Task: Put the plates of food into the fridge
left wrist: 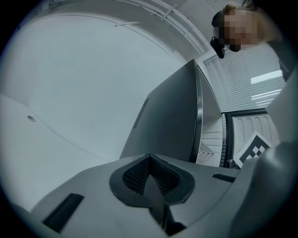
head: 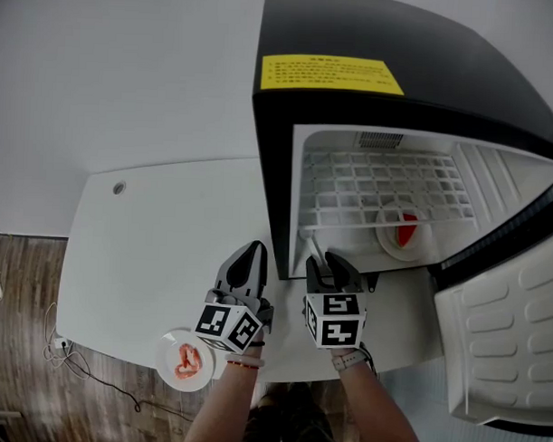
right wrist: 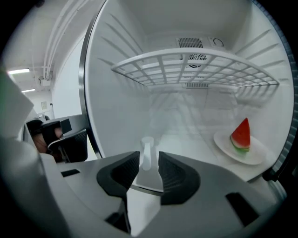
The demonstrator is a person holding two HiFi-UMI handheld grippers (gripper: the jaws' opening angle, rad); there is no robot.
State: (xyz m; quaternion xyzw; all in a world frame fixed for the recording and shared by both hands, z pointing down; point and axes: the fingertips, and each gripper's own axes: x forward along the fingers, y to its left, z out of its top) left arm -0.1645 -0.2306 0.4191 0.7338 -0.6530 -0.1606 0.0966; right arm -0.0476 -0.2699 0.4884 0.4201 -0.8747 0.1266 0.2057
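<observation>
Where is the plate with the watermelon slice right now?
The watermelon plate sits inside the open fridge, on its floor beneath the wire shelf, at the right side in the right gripper view.

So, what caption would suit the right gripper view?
Open right tongs at the fridge mouth; a watermelon slice on a plate sits inside, below the wire shelf.
</observation>
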